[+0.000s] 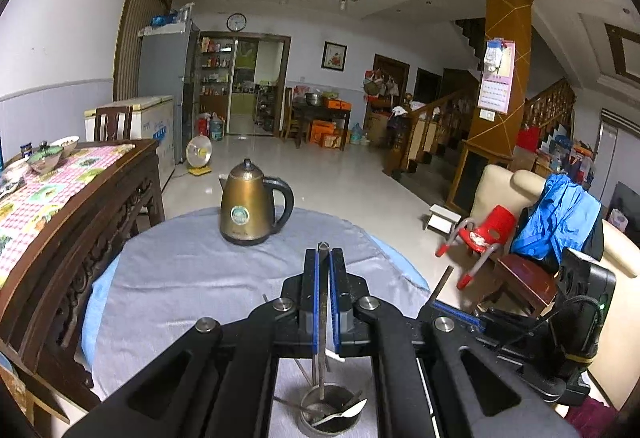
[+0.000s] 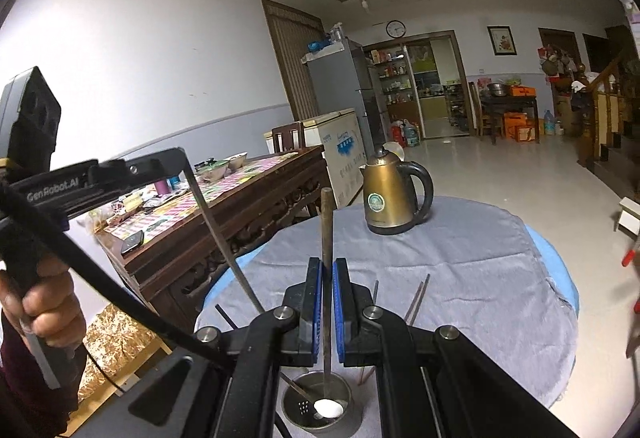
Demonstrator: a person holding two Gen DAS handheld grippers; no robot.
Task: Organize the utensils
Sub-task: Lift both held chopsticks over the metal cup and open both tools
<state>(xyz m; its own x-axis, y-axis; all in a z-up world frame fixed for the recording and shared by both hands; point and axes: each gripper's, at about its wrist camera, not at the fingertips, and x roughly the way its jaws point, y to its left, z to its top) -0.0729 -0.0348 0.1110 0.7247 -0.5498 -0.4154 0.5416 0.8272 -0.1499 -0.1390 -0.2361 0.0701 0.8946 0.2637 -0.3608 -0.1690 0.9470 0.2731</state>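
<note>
Lowering each chopstick [image 2: 327,238] straight down into the metal holder [image 2: 320,404] looks like the step in hand — a slow, vertical drop should keep tips off the rim. The right gripper [image 2: 327,312] has its fingers pinched on a slim, dark stick; the left gripper [image 1: 323,302] pinches another above the same cup [image 1: 330,412], where a glossy spoon [image 1: 352,411] rests. Loose chopsticks [image 2: 416,298] lie on the table's [image 2: 480,278] soft grey cloth — beyond them stands a brassy kettle [image 2: 394,194].
</note>
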